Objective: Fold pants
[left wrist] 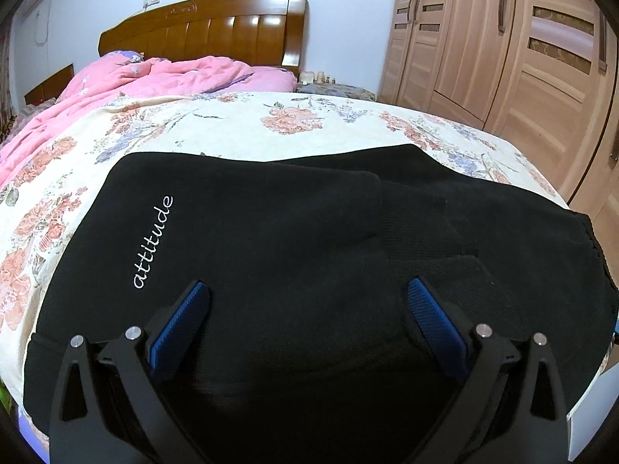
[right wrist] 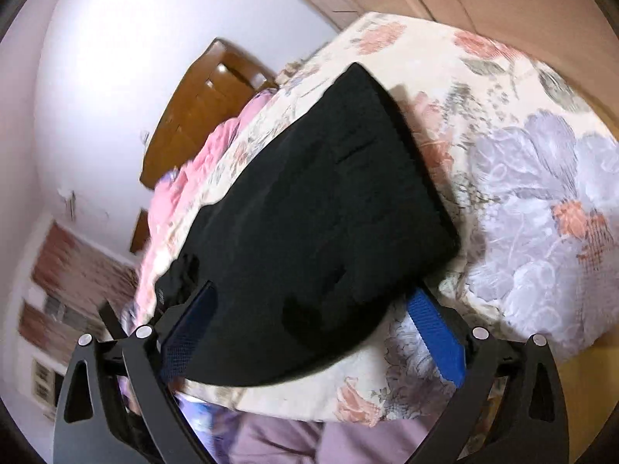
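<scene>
Black pants [left wrist: 294,239] with white "attitude" lettering lie folded into a wide flat bundle on the floral bedsheet [left wrist: 240,127]. My left gripper [left wrist: 307,294] is open just above the near part of the pants, holding nothing. In the right wrist view the pants [right wrist: 317,208] lie near the bed's corner. My right gripper [right wrist: 313,301] is open over their near edge, with the cloth lying between the blue pads [right wrist: 435,336]. It grips nothing.
A pink quilt [left wrist: 127,81] is bunched at the head of the bed by the wooden headboard [left wrist: 216,27]. A wooden wardrobe [left wrist: 503,46] stands on the right. The bed's edge and corner [right wrist: 534,178] are close to the pants.
</scene>
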